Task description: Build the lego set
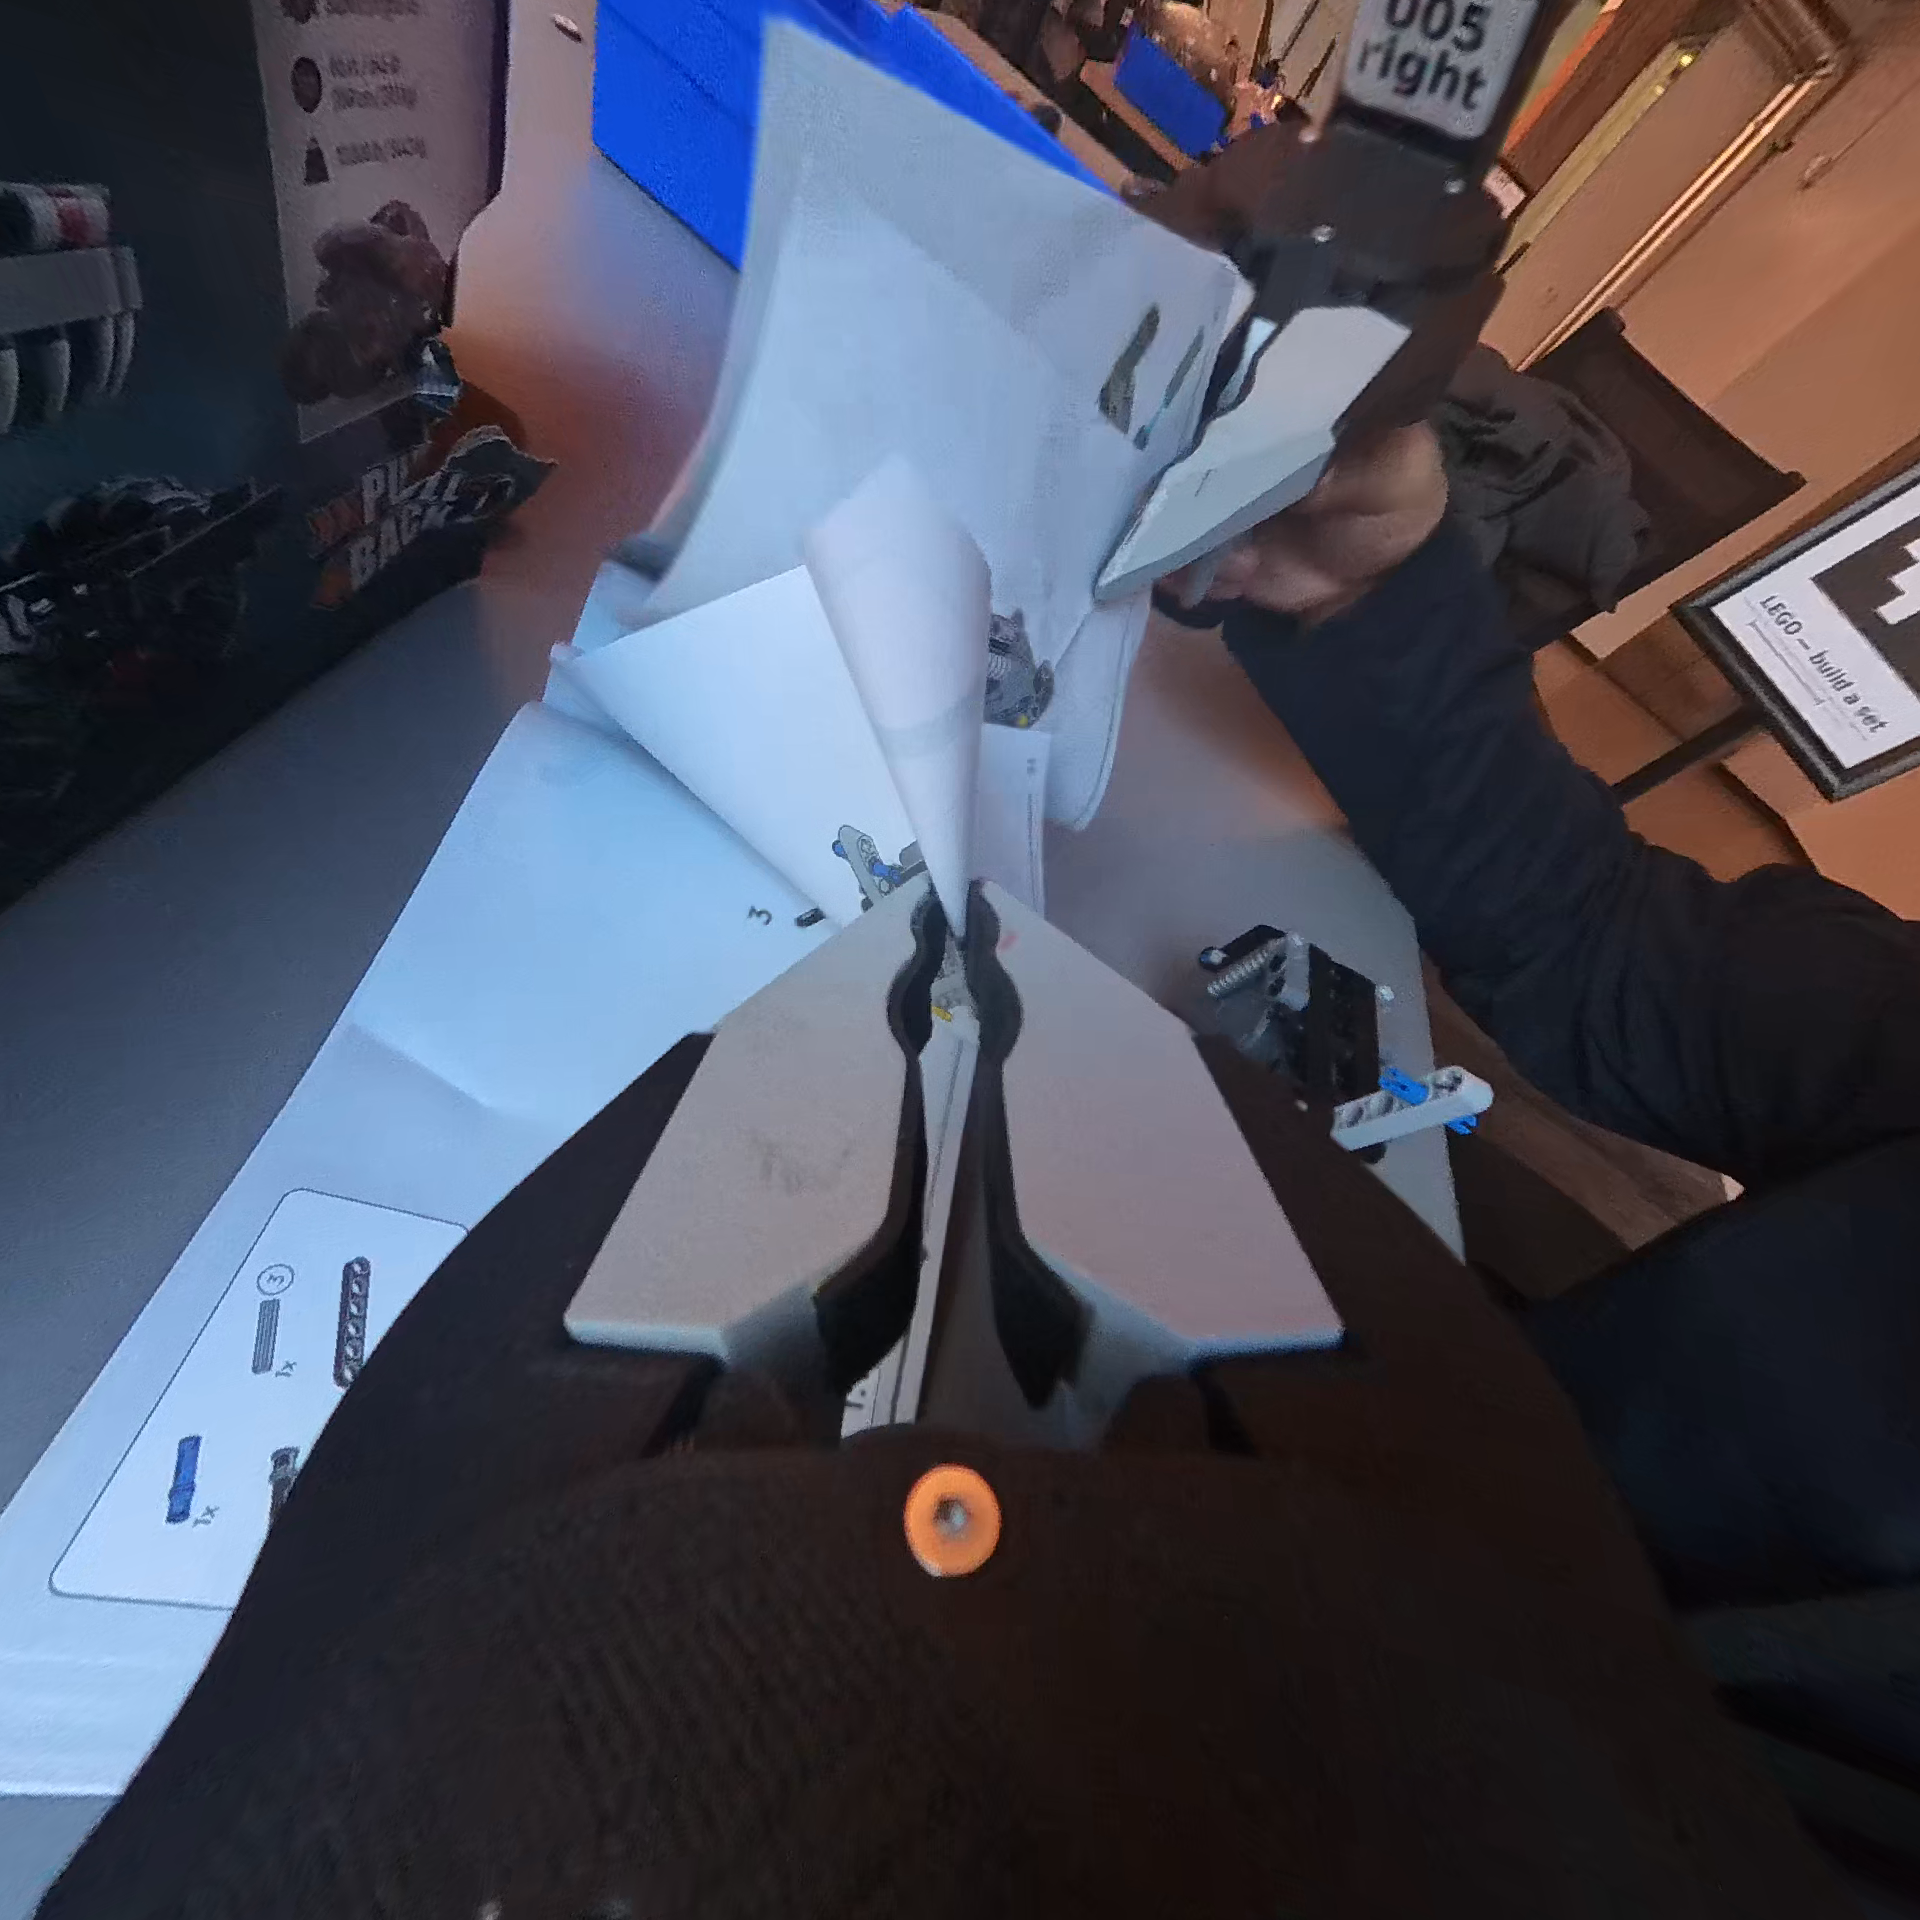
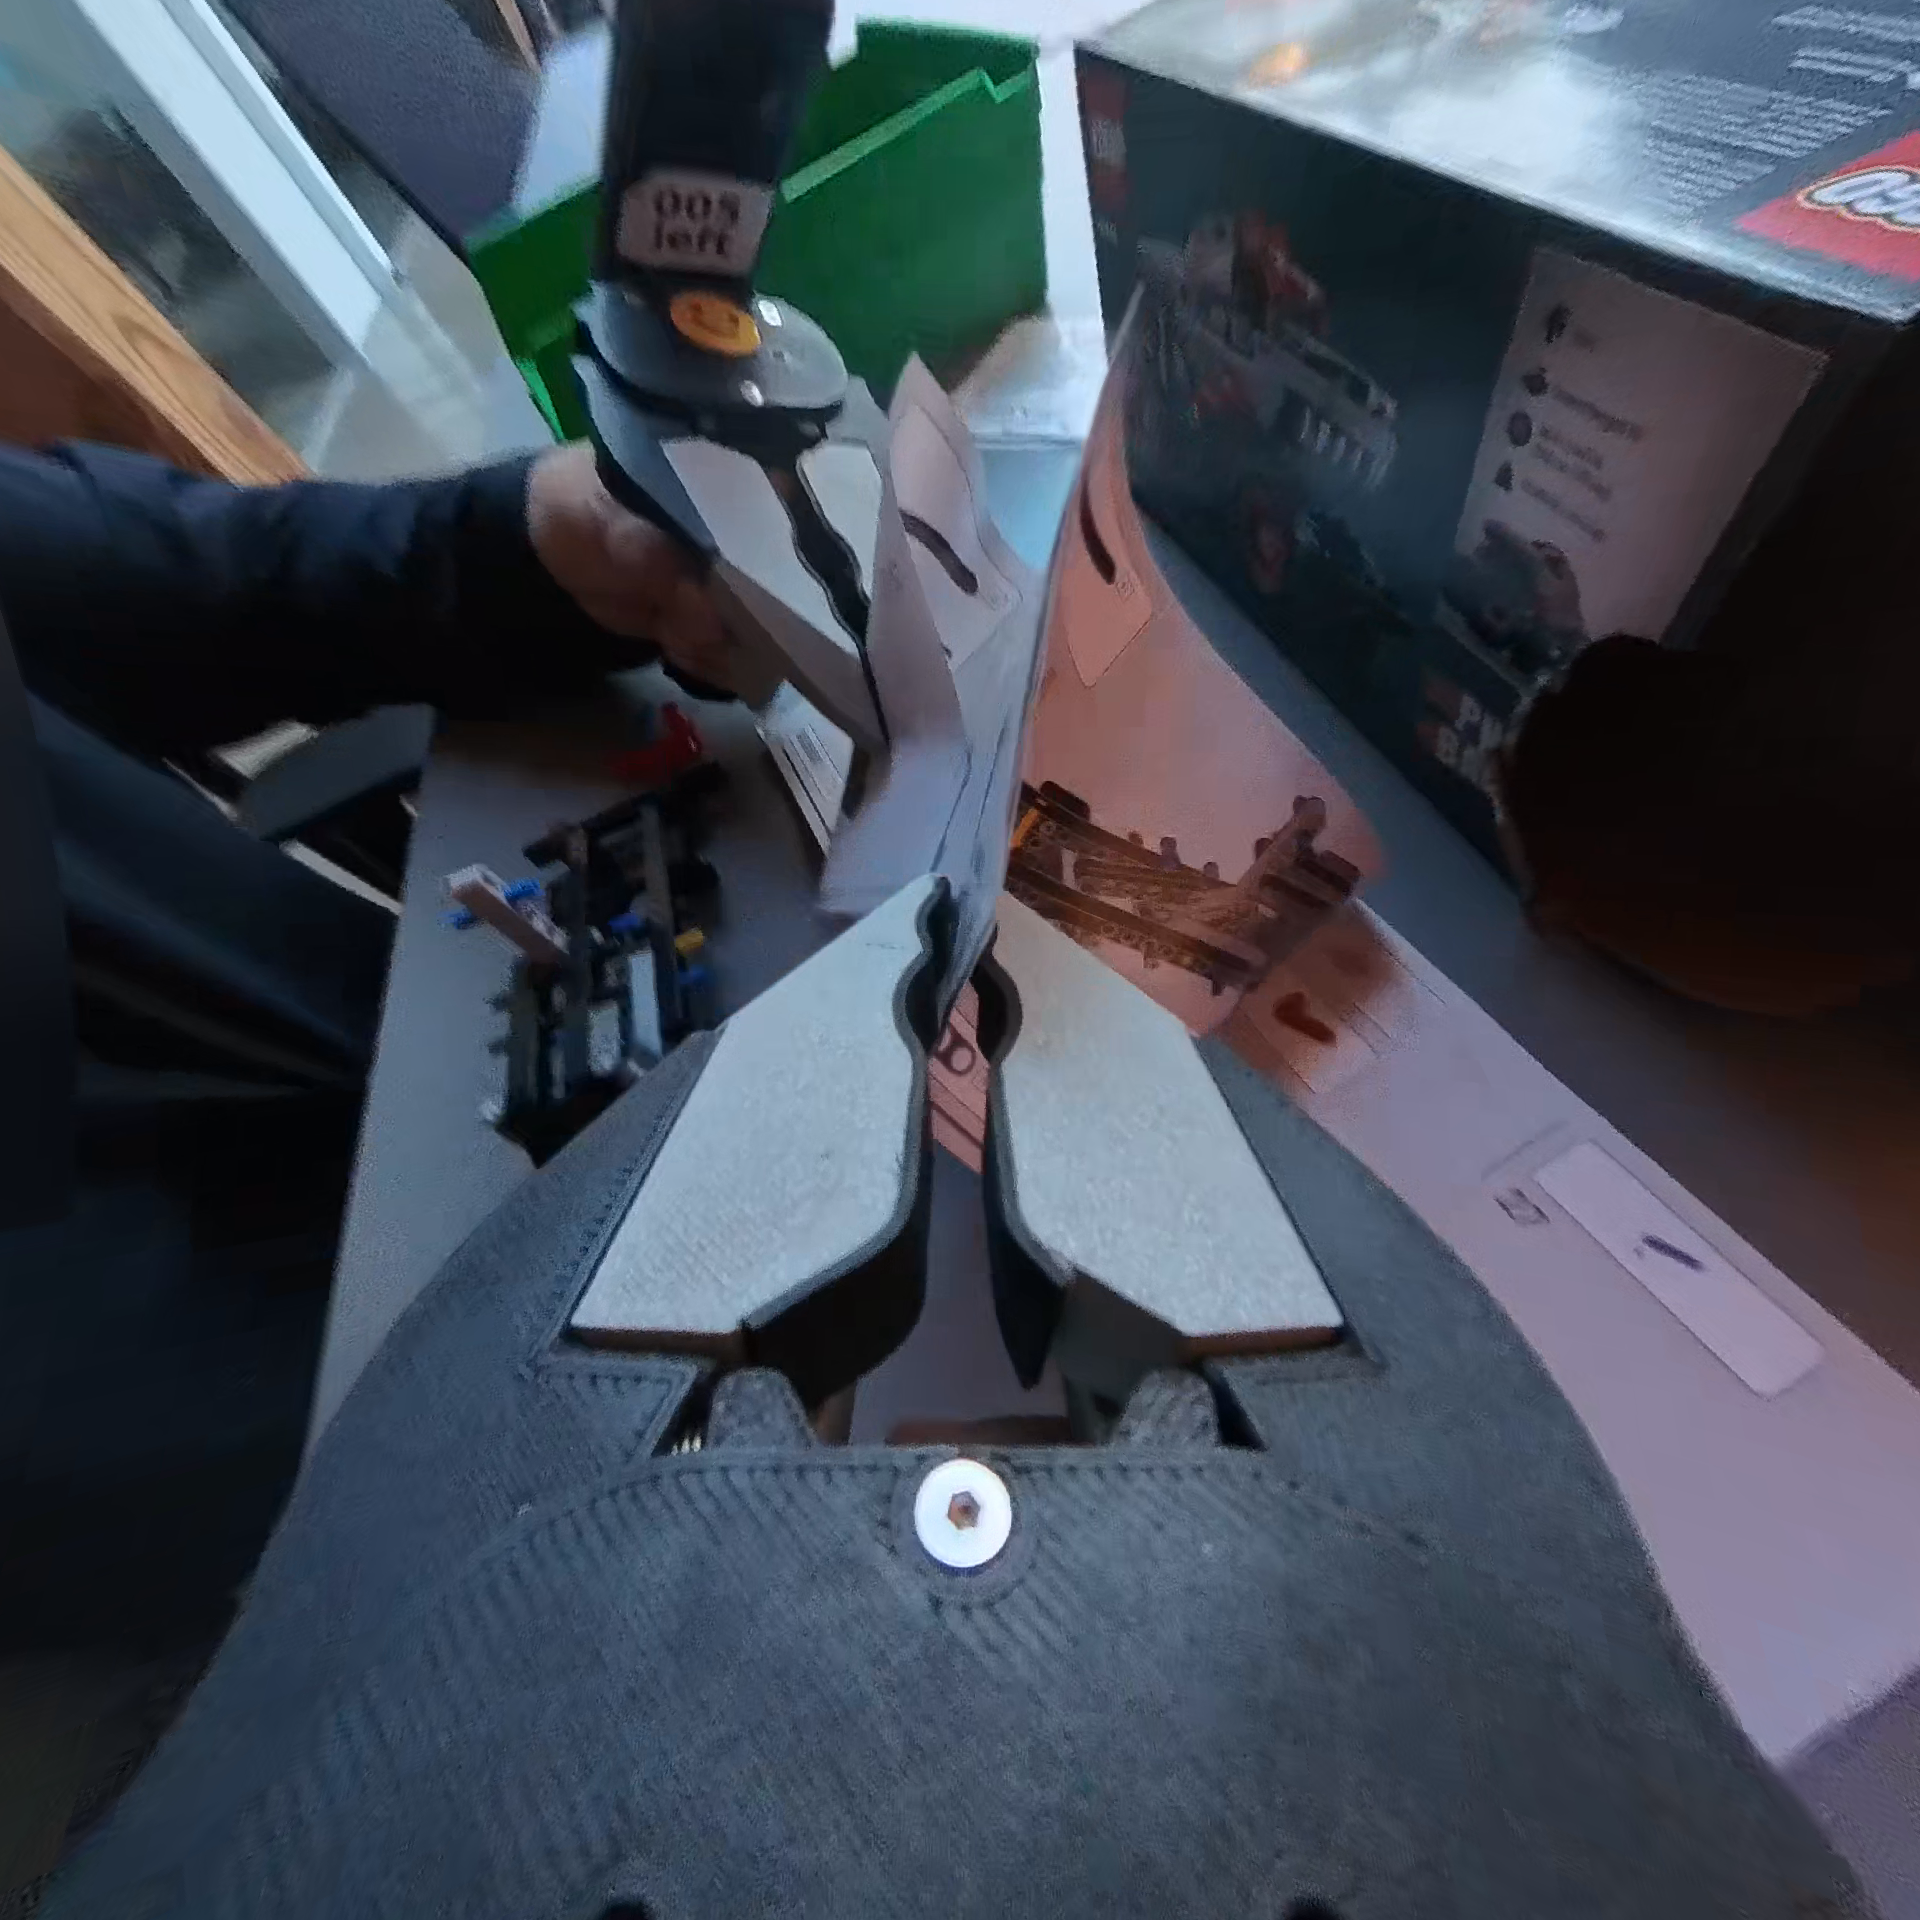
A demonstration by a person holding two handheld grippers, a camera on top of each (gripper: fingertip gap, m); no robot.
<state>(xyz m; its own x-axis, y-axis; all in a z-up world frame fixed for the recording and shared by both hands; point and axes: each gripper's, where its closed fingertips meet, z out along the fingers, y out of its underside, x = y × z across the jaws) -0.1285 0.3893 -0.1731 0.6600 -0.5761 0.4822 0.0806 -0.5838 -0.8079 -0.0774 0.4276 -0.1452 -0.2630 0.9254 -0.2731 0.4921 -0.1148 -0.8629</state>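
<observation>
While our left gripper and right gripper each pinch booklet pages, the printed box stands behind.

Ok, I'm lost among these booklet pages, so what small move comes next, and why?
Probably lay the pages flat: both the left gripper and right gripper pinch raised sheets of the instruction booklet, so no step shows fully.

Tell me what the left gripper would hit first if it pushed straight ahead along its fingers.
The left gripper is shut on pages of the instruction booklet, so it would first push into those fanned pages. Beyond them, probably the right gripper, though depth is unclear.
</observation>
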